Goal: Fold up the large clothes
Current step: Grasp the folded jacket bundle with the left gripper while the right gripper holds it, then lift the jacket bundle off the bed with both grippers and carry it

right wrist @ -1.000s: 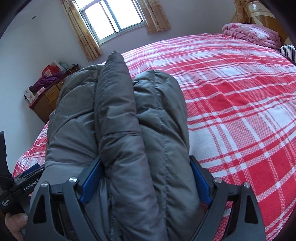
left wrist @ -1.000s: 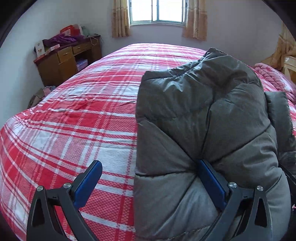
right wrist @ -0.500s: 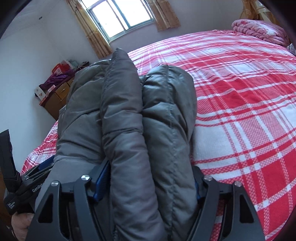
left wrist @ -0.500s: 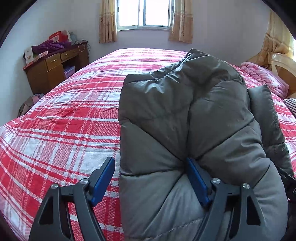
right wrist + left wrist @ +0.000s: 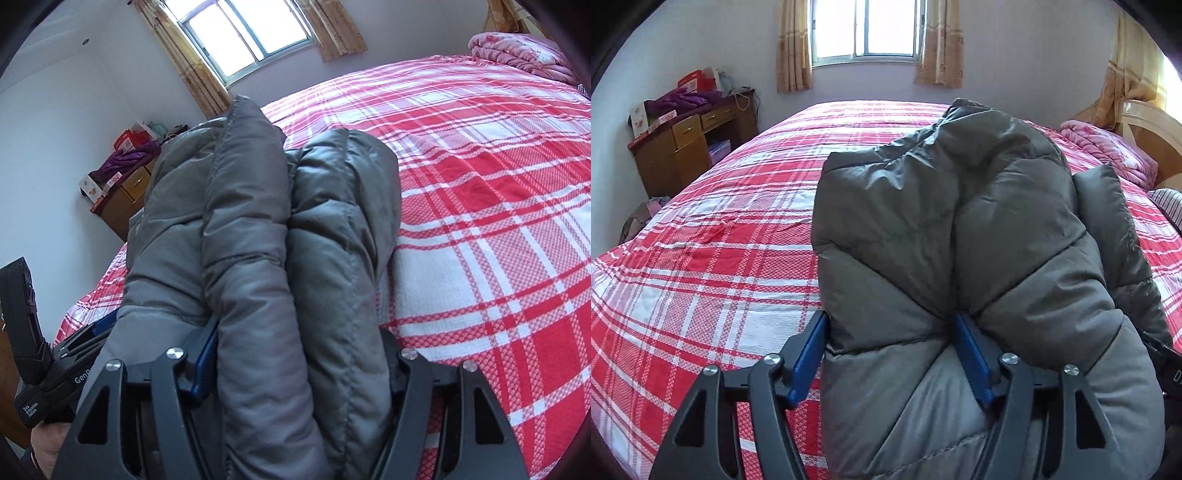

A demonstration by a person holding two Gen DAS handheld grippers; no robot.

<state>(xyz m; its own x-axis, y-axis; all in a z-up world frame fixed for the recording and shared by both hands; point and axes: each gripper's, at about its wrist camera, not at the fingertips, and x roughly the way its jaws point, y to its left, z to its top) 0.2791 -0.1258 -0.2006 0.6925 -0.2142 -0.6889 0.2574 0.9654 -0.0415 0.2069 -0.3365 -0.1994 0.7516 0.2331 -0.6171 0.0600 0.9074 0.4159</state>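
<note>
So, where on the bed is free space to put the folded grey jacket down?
Free: the red plaid bedspread left of the grey jacket, toward the wooden desk, and the stretch right of it up to the pink quilt. Crowded: the headboard end, with that quilt.

bed (image 5: 713, 258): plaid cover | on it: grey jacket (image 5: 960, 229), pink quilt (image 5: 1108, 147)

Each view sits just behind its own tongs, angled down across the bed (image 5: 701, 266) toward the far window (image 5: 866, 27); the left wrist view faces it squarely, the right wrist view tilts, window (image 5: 251, 37) upper left; both press close against the grey padded coat (image 5: 960, 229), and share coat (image 5: 258, 240), bed (image 5: 498, 184) and wooden desk (image 5: 687, 147).
</note>
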